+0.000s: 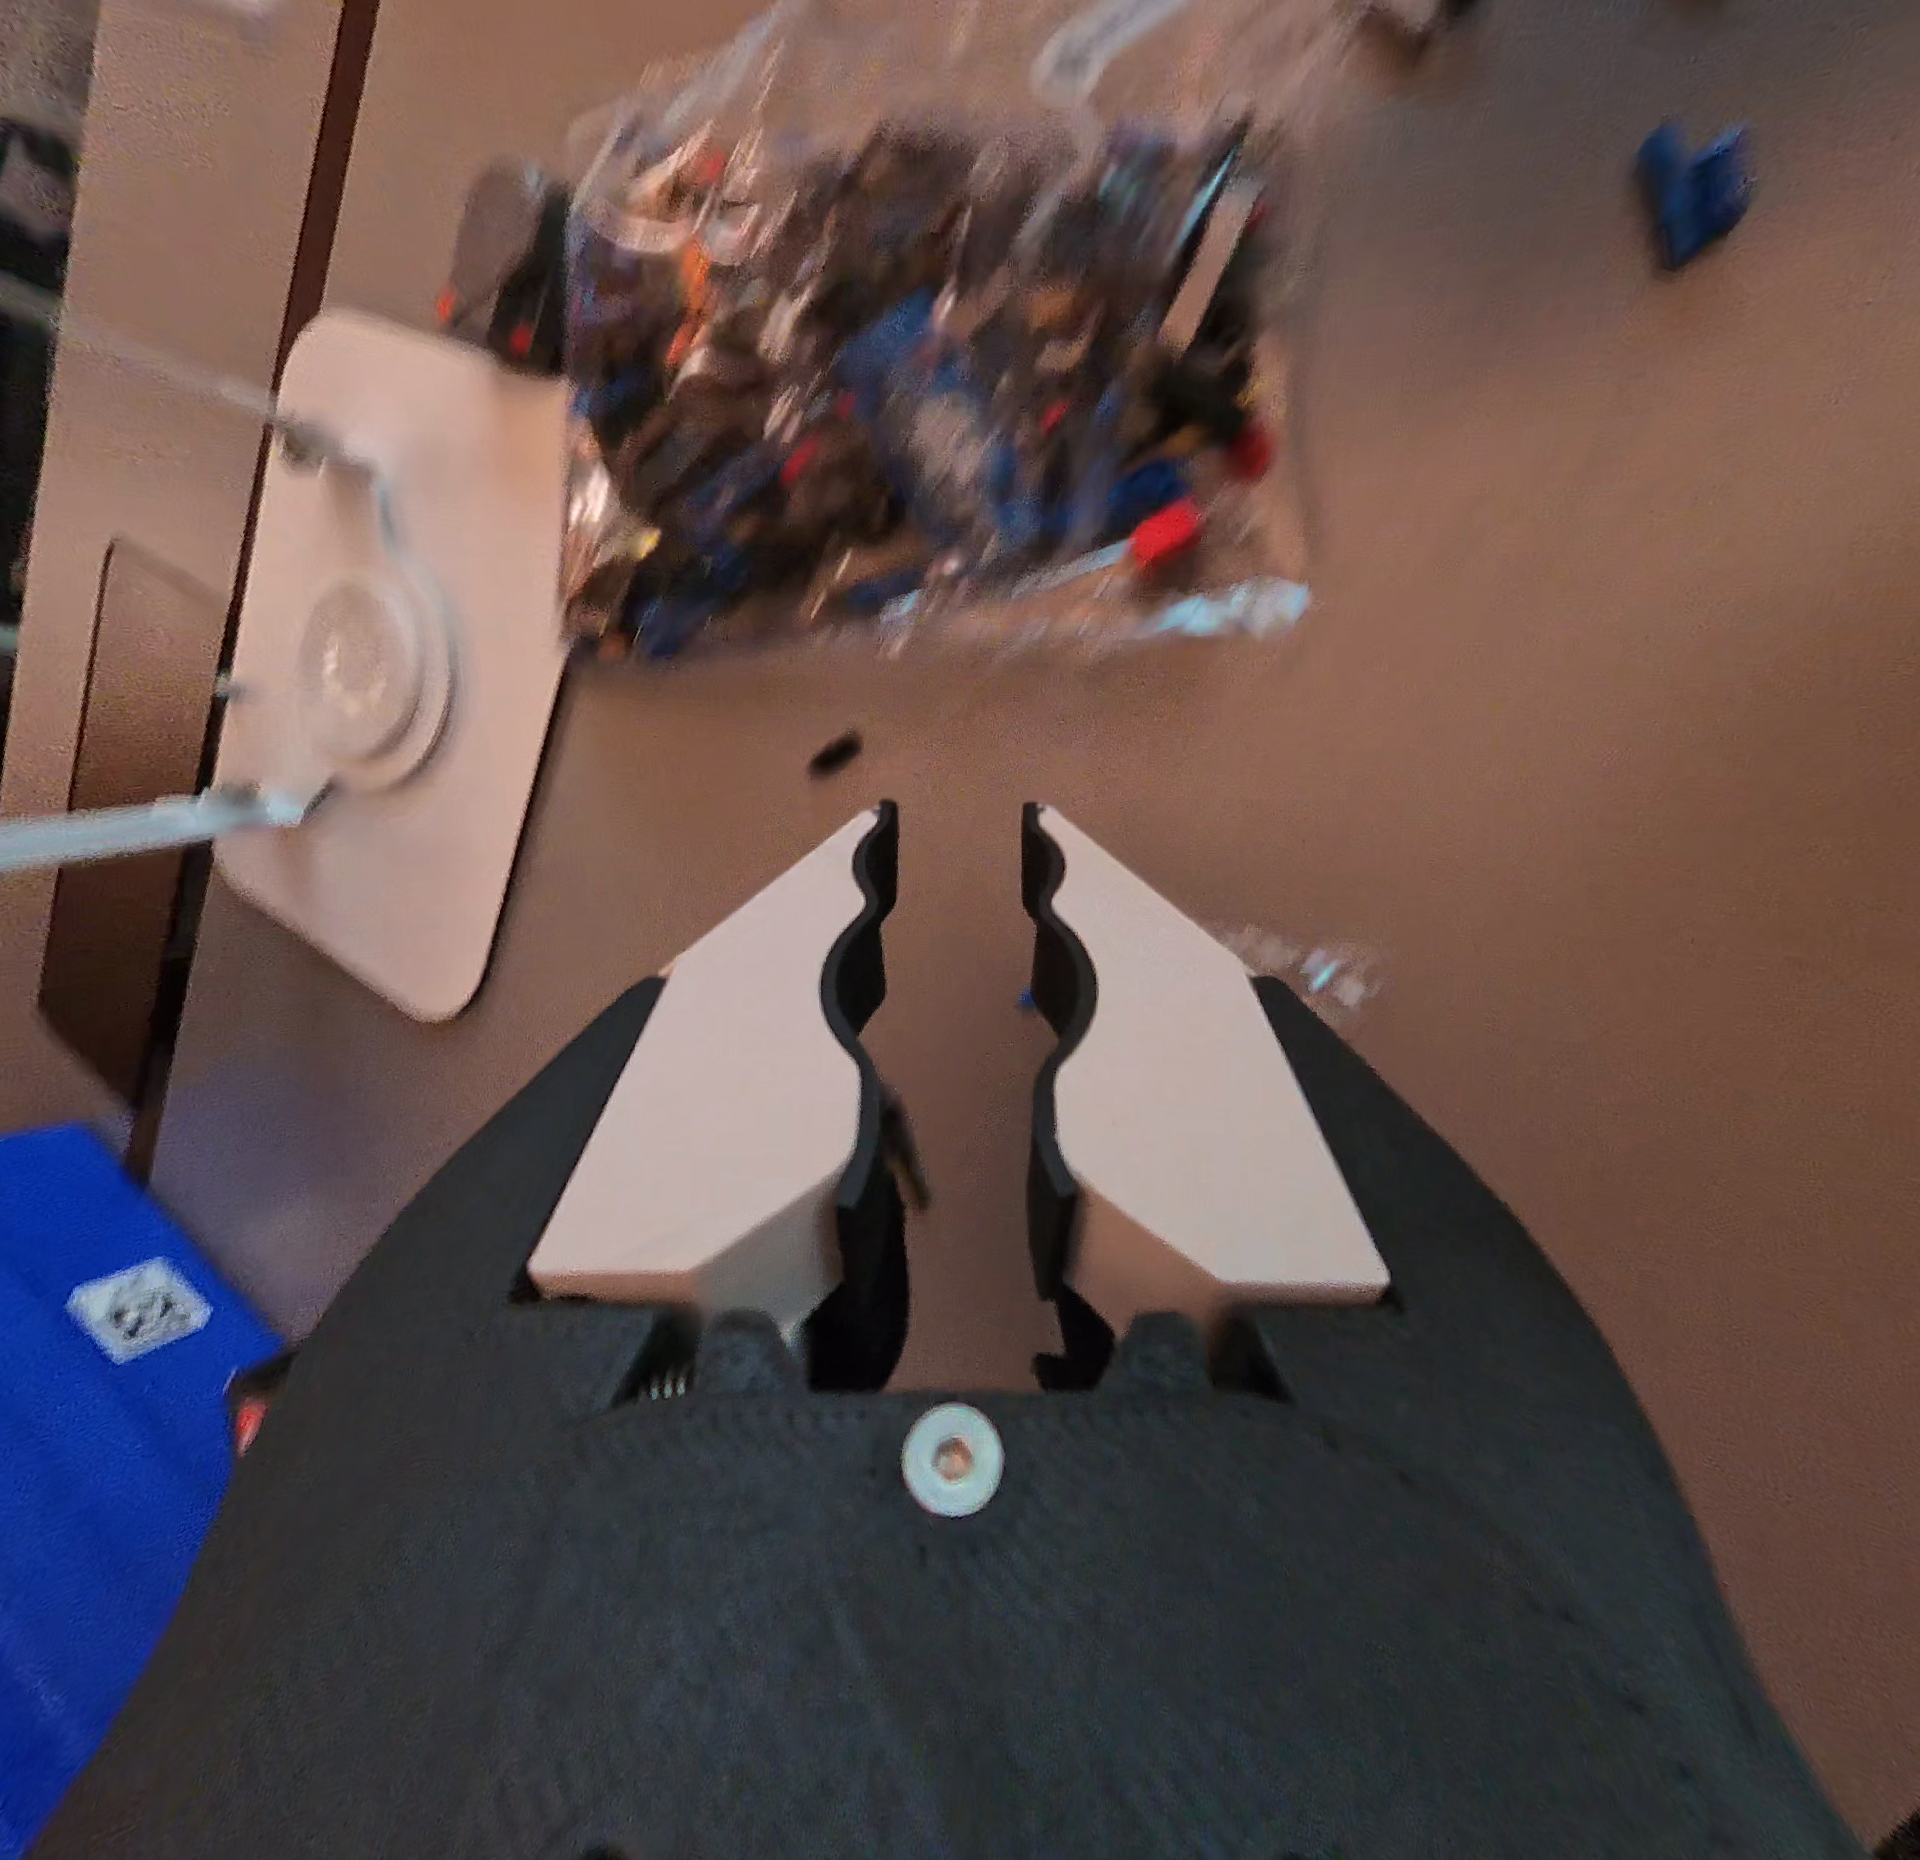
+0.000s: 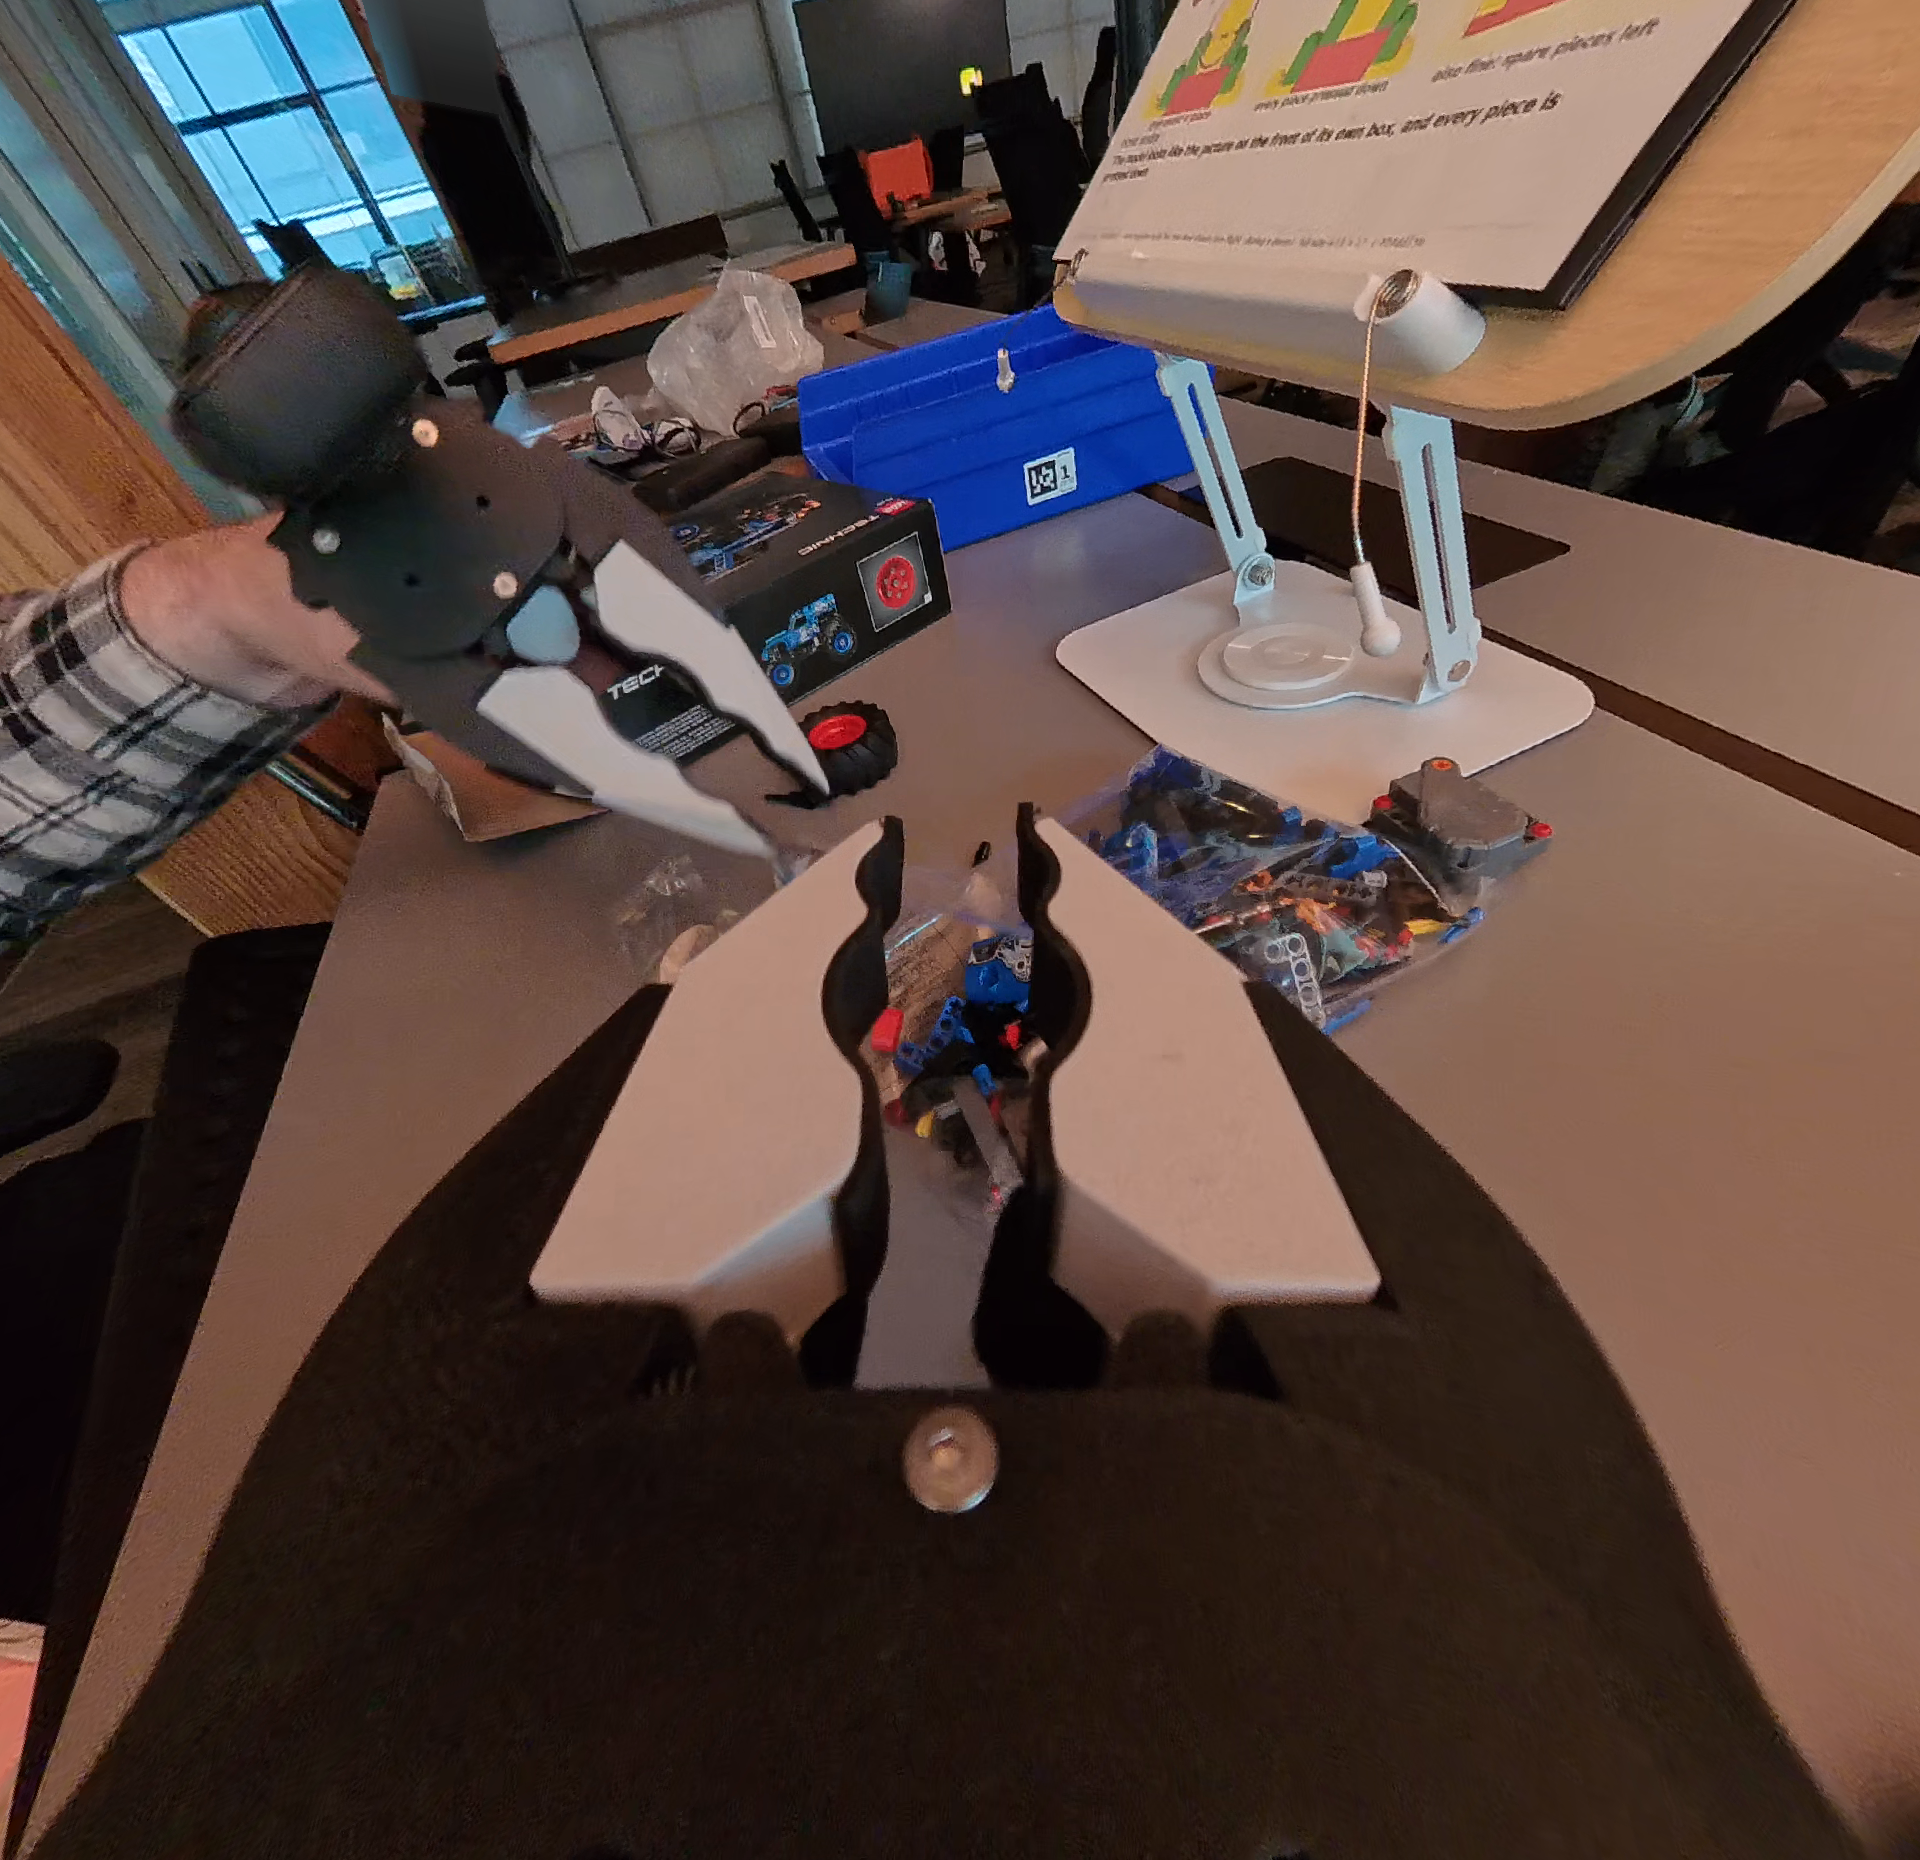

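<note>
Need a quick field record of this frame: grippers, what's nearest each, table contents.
left gripper: open, empty, above the table
nearest left: small black piece, big bag of parts
right gripper: open, empty, over small bag of parts
also: wheel, toy box, blue bin, document stand

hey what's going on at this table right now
A person holds a gripper in each hand over a grey table. The left gripper, jaws apart and empty, reaches down beside a red-hubbed wheel. The right gripper, also open and empty, hovers above a small clear bag of building pieces. A bigger bag of pieces, a toy truck box and a white document stand sit nearby.
</note>
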The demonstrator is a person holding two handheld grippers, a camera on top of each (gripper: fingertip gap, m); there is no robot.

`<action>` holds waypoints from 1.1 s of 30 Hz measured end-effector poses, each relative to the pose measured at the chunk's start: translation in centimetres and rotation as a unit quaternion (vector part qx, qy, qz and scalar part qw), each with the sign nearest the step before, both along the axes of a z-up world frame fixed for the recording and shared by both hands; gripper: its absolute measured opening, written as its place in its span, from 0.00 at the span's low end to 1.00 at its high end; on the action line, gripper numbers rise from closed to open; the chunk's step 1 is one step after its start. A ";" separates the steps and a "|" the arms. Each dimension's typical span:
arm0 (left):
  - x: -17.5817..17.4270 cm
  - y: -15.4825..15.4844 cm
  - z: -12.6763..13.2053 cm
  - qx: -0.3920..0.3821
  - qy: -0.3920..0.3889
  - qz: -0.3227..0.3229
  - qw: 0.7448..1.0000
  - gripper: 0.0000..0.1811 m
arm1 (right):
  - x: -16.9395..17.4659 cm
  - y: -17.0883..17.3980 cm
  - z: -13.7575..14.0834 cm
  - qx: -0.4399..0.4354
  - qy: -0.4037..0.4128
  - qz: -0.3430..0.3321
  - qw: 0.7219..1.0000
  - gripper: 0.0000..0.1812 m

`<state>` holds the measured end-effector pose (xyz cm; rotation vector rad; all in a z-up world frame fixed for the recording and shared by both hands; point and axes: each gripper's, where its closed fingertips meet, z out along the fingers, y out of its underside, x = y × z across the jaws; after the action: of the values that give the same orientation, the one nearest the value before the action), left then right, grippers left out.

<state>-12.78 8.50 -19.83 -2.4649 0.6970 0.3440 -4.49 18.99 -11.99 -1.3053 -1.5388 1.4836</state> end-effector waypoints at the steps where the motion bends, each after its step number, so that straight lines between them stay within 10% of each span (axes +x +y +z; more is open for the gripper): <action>1: -1.5 -1.1 0.0 -0.016 0.005 0.011 1.000 0.11 | 0.0 -0.1 0.0 0.001 0.000 0.002 1.000 0.11; 17: -7.2 -8.0 -5.3 -0.172 0.016 0.084 0.981 0.08 | -0.4 -0.6 -0.7 0.013 -0.016 0.007 1.000 0.11; 33: -6.9 -7.3 -5.9 -0.157 -0.002 0.081 0.984 0.00 | -0.2 -0.5 -0.4 0.011 -0.010 0.006 1.000 0.11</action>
<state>-19.68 1.19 -25.70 -2.8318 0.5863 0.3082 -4.67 18.47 -12.35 -1.3037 -1.5742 1.4615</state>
